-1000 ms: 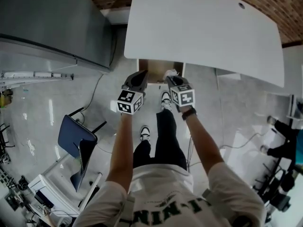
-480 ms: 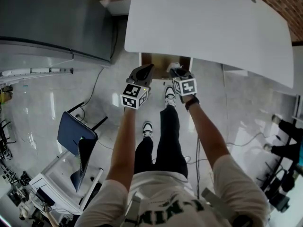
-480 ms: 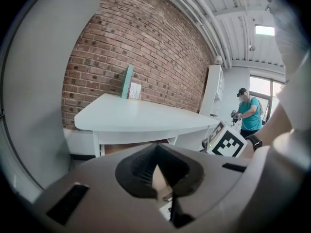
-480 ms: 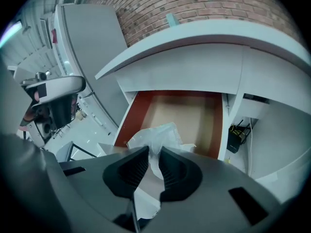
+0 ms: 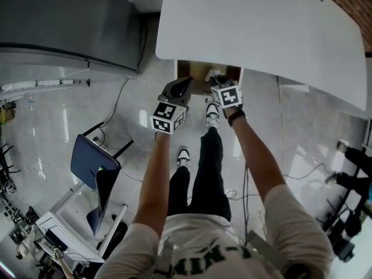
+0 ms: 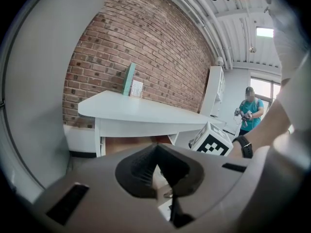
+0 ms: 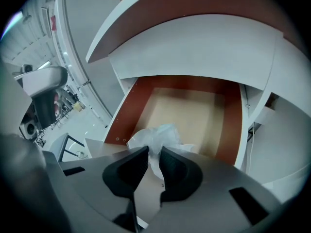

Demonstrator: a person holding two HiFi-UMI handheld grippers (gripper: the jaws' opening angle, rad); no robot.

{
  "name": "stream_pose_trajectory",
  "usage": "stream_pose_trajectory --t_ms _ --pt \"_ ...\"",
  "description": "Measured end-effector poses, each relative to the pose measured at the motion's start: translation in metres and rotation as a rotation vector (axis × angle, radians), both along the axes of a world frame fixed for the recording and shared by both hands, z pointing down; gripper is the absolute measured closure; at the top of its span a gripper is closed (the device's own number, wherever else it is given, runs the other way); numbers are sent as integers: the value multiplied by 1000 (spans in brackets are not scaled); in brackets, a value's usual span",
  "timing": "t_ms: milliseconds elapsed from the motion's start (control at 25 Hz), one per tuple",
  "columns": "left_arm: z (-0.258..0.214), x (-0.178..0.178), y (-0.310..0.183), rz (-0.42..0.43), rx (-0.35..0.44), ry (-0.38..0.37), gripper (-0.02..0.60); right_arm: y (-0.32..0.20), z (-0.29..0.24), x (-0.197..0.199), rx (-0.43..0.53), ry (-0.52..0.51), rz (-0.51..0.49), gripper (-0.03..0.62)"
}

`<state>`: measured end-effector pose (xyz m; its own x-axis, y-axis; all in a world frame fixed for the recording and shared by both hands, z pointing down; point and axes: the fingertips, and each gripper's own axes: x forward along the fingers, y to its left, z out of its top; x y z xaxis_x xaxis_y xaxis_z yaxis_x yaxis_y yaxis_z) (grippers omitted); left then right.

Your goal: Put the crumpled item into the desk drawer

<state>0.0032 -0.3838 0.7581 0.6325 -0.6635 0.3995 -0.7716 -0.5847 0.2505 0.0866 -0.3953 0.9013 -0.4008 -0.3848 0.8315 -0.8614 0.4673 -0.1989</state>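
The white crumpled item (image 7: 158,137) is pinched between the black pads of my right gripper (image 7: 154,160), which is shut on it. It hangs over the front part of the open desk drawer (image 7: 194,111), whose brown inside shows bare. In the head view the right gripper (image 5: 214,81) reaches in under the white desk top (image 5: 261,34) at the drawer (image 5: 192,70), with the crumpled item (image 5: 212,74) at its tip. My left gripper (image 5: 185,84) hovers just left of it, outside the drawer front. Its jaws (image 6: 156,149) meet at the tips with nothing held.
A tall grey cabinet (image 5: 70,22) stands left of the desk. A blue chair (image 5: 93,167) sits on the floor behind my left arm. A teal book (image 6: 129,79) stands on the desk by the brick wall. A person in teal (image 6: 248,113) stands far off.
Both grippers have moved forward toward the desk. The right one has carried the crumpled item from the drawer's front edge to over its inside.
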Motion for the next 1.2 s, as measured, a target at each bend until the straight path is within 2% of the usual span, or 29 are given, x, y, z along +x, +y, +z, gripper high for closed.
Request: stream_pose_trajectory --t_ms 120,240,360,560,960,1200 --pt "-1 -3 1 -2 -4 -1 583 6 4 -3 -22 8 -6 524" --pt "-4 -2 2 4 -5 -8 583 6 4 1 -18 14 1 438" --pt "-5 -5 2 -4 -7 -5 583 -1 3 6 26 20 9 408" --pt "-13 -13 3 -25 -5 -1 583 -7 -14 7 82 18 6 408" --pt "-47 -27 20 -55 -10 -6 583 20 -80 16 101 -4 70 408" --pt "-81 -46 37 -141 -51 -28 583 41 -140 25 170 9 140 410"
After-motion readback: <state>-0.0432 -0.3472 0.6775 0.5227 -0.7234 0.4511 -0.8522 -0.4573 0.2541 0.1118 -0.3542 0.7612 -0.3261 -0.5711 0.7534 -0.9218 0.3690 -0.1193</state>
